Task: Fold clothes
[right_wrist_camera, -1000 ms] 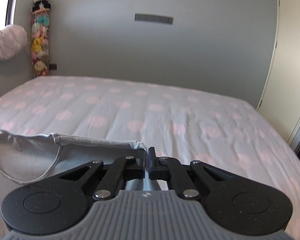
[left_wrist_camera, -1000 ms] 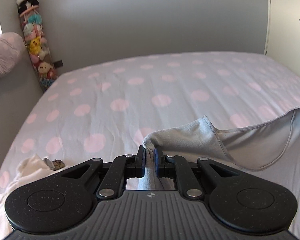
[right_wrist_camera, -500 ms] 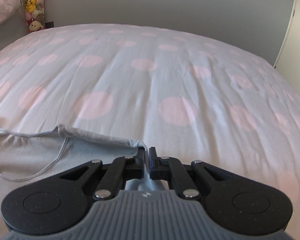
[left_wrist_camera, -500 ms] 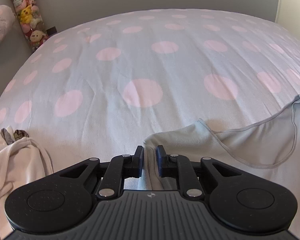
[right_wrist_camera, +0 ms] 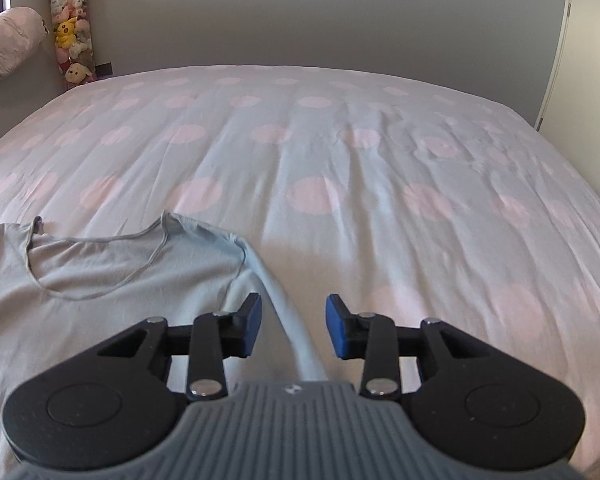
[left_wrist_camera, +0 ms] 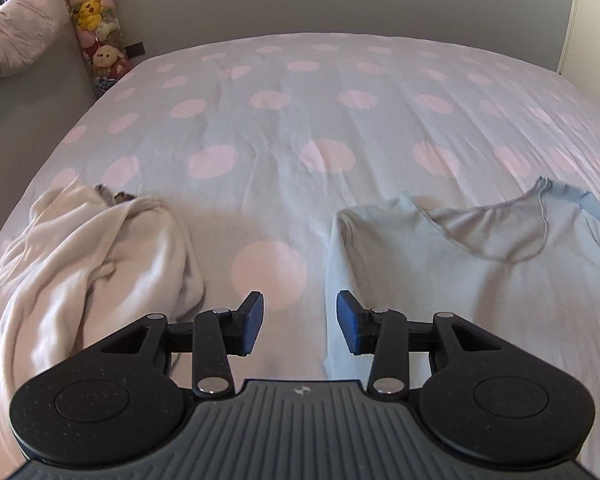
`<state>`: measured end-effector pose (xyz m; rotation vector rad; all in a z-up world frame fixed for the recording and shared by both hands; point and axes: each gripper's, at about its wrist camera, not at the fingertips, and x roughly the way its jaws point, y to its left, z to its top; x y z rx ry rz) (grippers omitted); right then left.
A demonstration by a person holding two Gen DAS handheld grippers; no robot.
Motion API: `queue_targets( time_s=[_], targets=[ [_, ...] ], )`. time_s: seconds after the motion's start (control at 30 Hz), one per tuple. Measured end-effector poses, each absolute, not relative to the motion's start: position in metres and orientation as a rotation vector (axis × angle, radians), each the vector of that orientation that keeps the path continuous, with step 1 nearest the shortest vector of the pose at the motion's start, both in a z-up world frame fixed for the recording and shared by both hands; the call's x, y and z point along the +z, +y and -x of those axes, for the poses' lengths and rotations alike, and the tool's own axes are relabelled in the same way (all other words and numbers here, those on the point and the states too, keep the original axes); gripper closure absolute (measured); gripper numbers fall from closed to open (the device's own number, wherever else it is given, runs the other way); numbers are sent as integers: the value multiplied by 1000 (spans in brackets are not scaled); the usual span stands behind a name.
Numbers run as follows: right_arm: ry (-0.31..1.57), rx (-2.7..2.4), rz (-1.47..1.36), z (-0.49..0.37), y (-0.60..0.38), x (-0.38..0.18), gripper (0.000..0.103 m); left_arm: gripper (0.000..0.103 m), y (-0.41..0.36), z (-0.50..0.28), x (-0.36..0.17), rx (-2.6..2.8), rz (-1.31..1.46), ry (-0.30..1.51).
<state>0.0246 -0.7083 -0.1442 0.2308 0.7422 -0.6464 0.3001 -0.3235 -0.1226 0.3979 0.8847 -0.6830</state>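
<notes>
Bedroom, grey wall; polka-dot bed (right_wrist_camera: 340, 152) carries the clothes. Grey top (right_wrist_camera: 112, 280) lies spread flat near the bed's front edge, neckline away from the cameras, one sleeve (right_wrist_camera: 288, 312) trailing back between the right claw's fingers. Left claw (left_wrist_camera: 299, 322) released, hovering at the top's other shoulder edge; right claw (right_wrist_camera: 293, 326) released too, gripping nothing. Cream garment (left_wrist_camera: 80, 264) heaped just left of the top, unfolded. Judgement: top laid out but not folded; sleeves and body folds left, cream piece as well
</notes>
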Motion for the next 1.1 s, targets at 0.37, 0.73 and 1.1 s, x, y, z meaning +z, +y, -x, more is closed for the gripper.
queue_targets(
  time_s=[0.37, 0.73, 1.1],
  targets=[
    [795, -718, -362, 123, -644, -149, 64, 65, -240, -214, -135, -699, -333, 1088],
    [923, -751, -489, 197, -632, -179, 63, 65, -222, -167, -158, -675, -274, 1124],
    [995, -779, -615, 213, -640, -204, 97, 65, -222, -160, -160, -658, -273, 1116]
  ],
)
